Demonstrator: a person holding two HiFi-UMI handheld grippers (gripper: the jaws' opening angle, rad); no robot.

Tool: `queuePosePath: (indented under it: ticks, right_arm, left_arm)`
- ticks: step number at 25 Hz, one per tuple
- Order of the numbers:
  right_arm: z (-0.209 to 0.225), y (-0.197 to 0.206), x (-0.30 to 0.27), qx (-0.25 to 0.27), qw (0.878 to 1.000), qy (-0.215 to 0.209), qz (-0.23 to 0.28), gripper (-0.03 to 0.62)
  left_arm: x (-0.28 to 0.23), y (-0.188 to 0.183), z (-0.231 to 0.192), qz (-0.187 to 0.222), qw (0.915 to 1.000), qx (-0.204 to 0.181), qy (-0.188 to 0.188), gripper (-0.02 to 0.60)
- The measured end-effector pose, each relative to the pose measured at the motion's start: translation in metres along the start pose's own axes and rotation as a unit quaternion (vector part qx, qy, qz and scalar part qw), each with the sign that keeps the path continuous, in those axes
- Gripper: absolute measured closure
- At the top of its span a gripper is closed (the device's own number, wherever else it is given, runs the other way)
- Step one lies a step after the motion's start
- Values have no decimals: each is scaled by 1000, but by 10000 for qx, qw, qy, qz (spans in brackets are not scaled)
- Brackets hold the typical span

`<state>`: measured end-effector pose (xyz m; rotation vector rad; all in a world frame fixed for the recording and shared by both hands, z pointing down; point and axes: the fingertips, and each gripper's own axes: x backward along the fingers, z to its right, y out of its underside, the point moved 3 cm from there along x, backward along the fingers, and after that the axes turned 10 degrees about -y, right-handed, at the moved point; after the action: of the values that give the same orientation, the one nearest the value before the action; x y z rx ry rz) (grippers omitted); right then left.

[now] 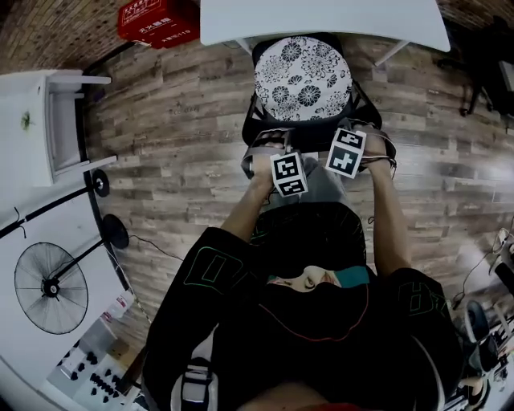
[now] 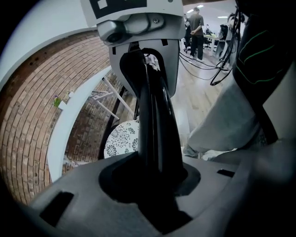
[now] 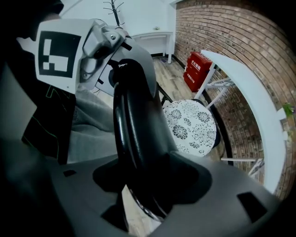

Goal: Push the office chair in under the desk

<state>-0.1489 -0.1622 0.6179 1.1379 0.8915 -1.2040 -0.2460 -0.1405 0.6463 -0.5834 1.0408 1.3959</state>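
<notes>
Seen from above, the office chair [image 1: 301,76] with its flowered seat sits at top centre of the frame, its far edge just under the white surface [image 1: 385,20]. My left tool [image 2: 152,180] is clenched on the black chair back [image 2: 155,120]. My right tool [image 3: 148,185] sits loosely around that same back, with floor showing beside it.

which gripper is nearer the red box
Left. The left gripper is on the end of the chair back toward the red box; the right gripper is at its opposite end, farther off.
</notes>
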Motion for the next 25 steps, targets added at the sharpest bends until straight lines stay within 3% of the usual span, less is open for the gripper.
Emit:
queuePosePath:
  ticks: [5,13,25]
  right_arm:
    - [-11,-4,-3,-407,9988,214,165,338]
    - [5,-25,-1,-599,9952,649,422,339]
    - [105,-21,27,-792,9878,1177,647,318]
  left_arm:
    - [1,6,1,211,9992,-342,56,440]
    - [-6,24,-24,258,9980,-576,29,445]
    - [-57,9,-117,258,9974,-610,-291,460]
